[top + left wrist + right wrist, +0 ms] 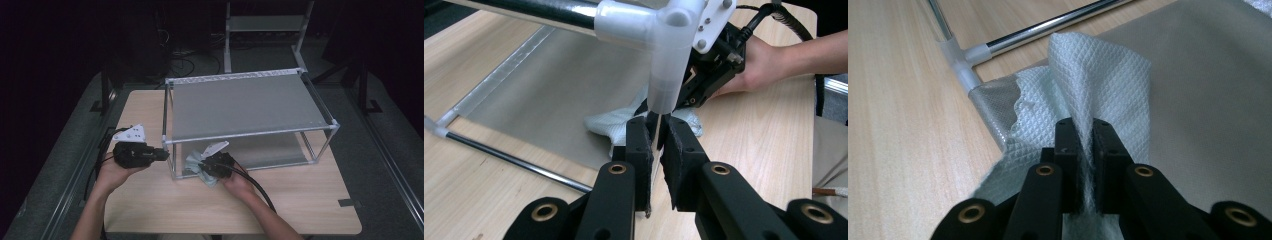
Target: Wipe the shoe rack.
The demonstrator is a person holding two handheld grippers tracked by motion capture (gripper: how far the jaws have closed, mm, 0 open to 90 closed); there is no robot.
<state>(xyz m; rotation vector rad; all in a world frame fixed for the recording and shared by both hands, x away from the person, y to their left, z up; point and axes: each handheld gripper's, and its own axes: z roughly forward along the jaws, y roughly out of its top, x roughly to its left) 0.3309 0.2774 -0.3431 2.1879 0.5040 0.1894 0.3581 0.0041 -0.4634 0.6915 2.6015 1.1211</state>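
Note:
A white textured cloth [194, 163] lies bunched at the front left corner of the rack's lower grey shelf [272, 150]. My right gripper [205, 164] is shut on a raised fold of the cloth [1098, 75], which stands up between its jaws [1083, 135]. My left gripper [166, 155] is shut on the thin front left post [657, 125] of the rack, just under the white corner joint [669, 60]. The left gripper view shows the cloth [606, 125] and the right gripper [709, 75] behind that post.
The two-tier rack [250, 133], with metal rods and grey fabric shelves, stands on a light wooden table [150, 210]. A chrome rail and white joint [960, 57] border the lower shelf. Bare tabletop lies in front of the rack. Beyond the table the room is dark.

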